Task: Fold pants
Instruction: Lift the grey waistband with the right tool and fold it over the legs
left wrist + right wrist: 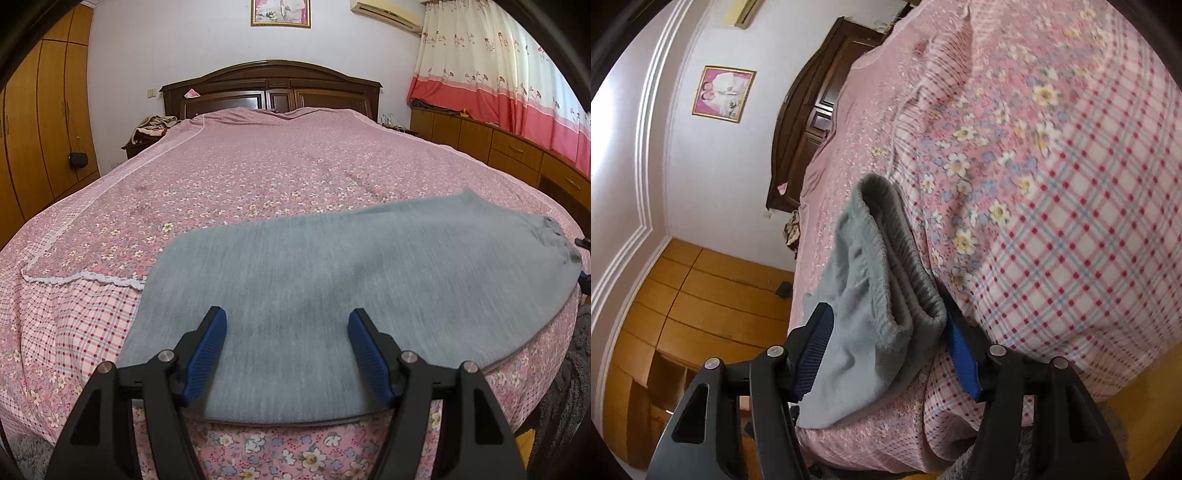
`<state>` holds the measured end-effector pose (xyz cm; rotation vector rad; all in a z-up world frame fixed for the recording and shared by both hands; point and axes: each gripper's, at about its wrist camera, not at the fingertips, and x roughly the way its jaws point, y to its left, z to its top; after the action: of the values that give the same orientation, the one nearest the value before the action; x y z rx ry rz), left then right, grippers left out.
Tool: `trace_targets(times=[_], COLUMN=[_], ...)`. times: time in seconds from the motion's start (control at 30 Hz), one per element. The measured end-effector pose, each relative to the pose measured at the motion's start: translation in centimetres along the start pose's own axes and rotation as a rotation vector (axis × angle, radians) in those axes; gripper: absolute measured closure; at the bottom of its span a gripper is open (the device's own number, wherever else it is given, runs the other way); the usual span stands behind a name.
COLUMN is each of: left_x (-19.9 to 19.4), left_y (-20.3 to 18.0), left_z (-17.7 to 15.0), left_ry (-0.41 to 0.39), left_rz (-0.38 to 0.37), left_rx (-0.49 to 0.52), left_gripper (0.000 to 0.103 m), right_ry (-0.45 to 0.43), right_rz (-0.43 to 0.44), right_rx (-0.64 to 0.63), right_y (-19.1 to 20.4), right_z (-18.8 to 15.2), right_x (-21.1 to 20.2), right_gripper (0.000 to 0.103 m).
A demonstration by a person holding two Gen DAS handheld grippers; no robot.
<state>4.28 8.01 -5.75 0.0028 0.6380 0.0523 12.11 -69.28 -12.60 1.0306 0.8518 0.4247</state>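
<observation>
the grey pants (332, 280) lie lengthwise along the bed's (229, 173) near edge. left gripper (287, 325) spread, empty, over one end; right gripper (886, 325) straddles the waistband end, not yet pinching.

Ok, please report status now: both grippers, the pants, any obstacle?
Left gripper open above pants. Right gripper around waistband, grip unclear. No obstacle seen.

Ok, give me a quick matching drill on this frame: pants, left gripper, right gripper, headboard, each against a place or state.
1 pants
2 left gripper
3 right gripper
4 headboard

a open above the flat grey cloth
b at the far end of the bed, dark wood
c around the bunched waistband
d lying at the bed's near edge

Pairs: 1-d, 2-a, 3-c, 4-b
</observation>
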Motion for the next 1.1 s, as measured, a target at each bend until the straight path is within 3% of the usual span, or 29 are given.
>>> trace_targets(times=[0.07, 0.27, 0.73, 1.1], left_x=[-0.2, -0.5, -1.3, -1.9], left_y=[0.1, 0.2, 0.7, 1.5], left_z=[0.0, 0.1, 0.5, 1.1], left_ry=[-0.002, -0.006, -0.034, -0.053], left_rz=[-0.001, -0.002, -0.021, -0.033], left_rx=[-0.001, -0.011, -0.047, -0.092], left_gripper=[0.031, 0.031, 0.031, 0.031], right_ry=[0.002, -0.005, 0.011, 0.001], right_rz=[-0.044, -0.108, -0.550, -0.608], right_rx=[-0.010, -0.038, -0.431, -0.624], right_y=[-0.5, 0.3, 12.7, 20.5], right_z=[-0.2, -0.1, -0.4, -2.2], right_x=[0.0, -0.8, -0.2, 0.5], right_gripper=[0.068, 0.079, 0.082, 0.083])
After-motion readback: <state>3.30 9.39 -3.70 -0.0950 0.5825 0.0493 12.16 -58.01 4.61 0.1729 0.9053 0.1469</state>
